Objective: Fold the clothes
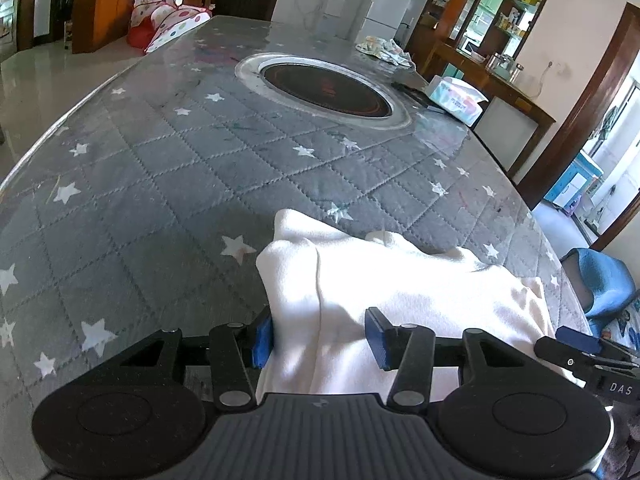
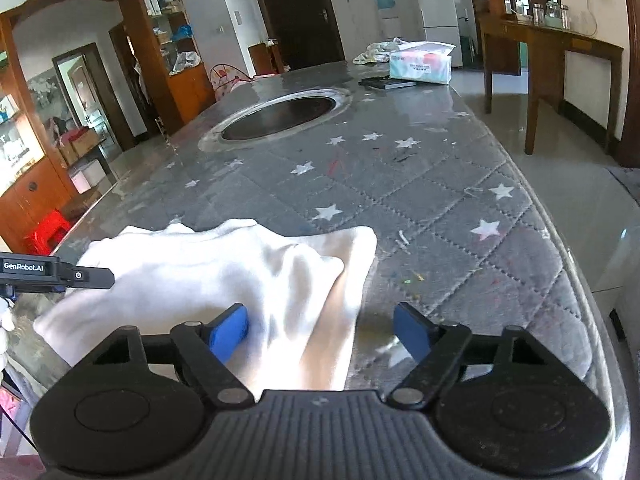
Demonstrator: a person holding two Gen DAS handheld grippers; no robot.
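A white garment [image 1: 400, 300] lies bunched at the near edge of the grey star-quilted table [image 1: 180, 184]. My left gripper [image 1: 320, 338] is open, its blue pads on either side of the garment's left part. In the right wrist view the garment [image 2: 224, 276] lies at the lower left, and my right gripper [image 2: 322, 330] is open over its right edge, the left pad [image 2: 232, 330] on the cloth and the right pad [image 2: 412, 330] over the bare table. The right gripper [image 1: 580, 346] shows at the left view's right edge; the left gripper's body [image 2: 56, 272] shows at the right view's left edge.
A round cooktop [image 1: 326, 90] is set into the table's middle. At the far end lie a tissue pack [image 2: 420, 62], a dark flat object [image 2: 386, 82] and a crumpled cloth [image 2: 374, 52]. A blue chair [image 1: 604, 284] stands by the table's right side.
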